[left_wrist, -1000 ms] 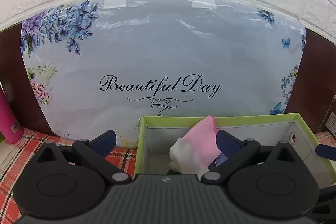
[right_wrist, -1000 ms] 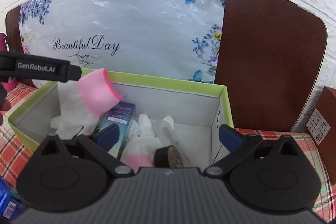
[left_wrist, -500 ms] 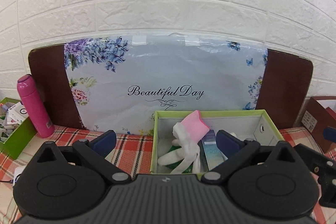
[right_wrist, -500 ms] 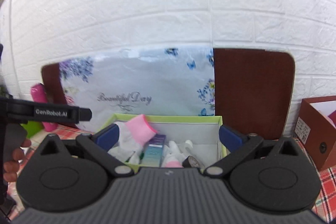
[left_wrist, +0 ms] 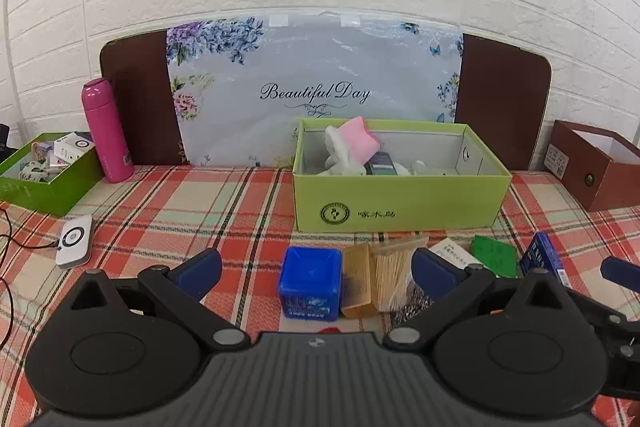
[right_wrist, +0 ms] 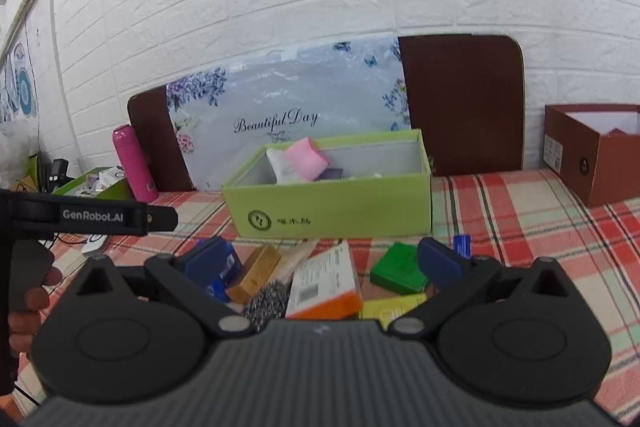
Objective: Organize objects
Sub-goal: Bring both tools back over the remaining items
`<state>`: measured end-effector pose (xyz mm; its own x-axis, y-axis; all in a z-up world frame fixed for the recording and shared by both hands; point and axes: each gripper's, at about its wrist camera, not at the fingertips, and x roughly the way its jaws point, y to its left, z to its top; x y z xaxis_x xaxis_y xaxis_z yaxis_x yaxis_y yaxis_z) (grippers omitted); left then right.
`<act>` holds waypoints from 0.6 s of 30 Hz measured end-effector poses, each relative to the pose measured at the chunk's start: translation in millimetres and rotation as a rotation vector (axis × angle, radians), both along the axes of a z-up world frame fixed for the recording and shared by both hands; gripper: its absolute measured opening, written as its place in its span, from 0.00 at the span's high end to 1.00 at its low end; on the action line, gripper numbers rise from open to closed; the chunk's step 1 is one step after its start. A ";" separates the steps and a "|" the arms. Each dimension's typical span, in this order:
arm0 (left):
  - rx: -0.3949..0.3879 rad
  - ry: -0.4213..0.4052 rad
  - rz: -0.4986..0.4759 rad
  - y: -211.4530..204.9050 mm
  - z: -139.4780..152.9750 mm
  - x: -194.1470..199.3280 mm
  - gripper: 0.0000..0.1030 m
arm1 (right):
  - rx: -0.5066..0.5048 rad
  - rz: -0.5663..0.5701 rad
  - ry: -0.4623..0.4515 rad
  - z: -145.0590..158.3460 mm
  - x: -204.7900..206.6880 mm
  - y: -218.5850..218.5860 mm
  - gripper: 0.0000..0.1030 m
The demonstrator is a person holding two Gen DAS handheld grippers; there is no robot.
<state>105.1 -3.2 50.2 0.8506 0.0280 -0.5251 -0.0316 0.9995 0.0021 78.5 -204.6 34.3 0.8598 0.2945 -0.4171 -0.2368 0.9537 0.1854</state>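
Observation:
A lime green box (left_wrist: 400, 203) stands on the plaid table and holds a pink and white glove (left_wrist: 352, 147) and other items; it also shows in the right wrist view (right_wrist: 332, 207). In front of it lies a cluster: a blue cube box (left_wrist: 311, 281), a tan block (left_wrist: 357, 279), a toothpick bundle (left_wrist: 394, 273), a green pad (right_wrist: 400, 267), an orange and white box (right_wrist: 326, 281) and a steel scourer (right_wrist: 266, 301). My left gripper (left_wrist: 316, 269) is open and empty above the cluster. My right gripper (right_wrist: 320, 259) is open and empty too.
A pink bottle (left_wrist: 106, 131) and a dark green box of small items (left_wrist: 44, 167) stand at the left. A white round device with a cable (left_wrist: 74, 239) lies on the cloth. A brown box (left_wrist: 596, 167) stands at the right. A floral board (left_wrist: 316, 87) leans on the brick wall.
Both grippers have pulled back from the lime green box toward the table's front. The glove stays in the box. The cluster of small items has come into view.

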 end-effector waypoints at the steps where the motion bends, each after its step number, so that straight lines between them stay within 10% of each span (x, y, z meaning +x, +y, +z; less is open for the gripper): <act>1: -0.003 0.010 0.003 0.5 -4.0 -3.6 0.00 | 0.008 -0.002 0.013 -6.8 -5.1 -2.3 0.00; 18: -0.054 0.133 -0.005 34.8 -59.3 -44.5 0.00 | -0.021 0.056 0.165 -79.7 -29.3 12.0 0.00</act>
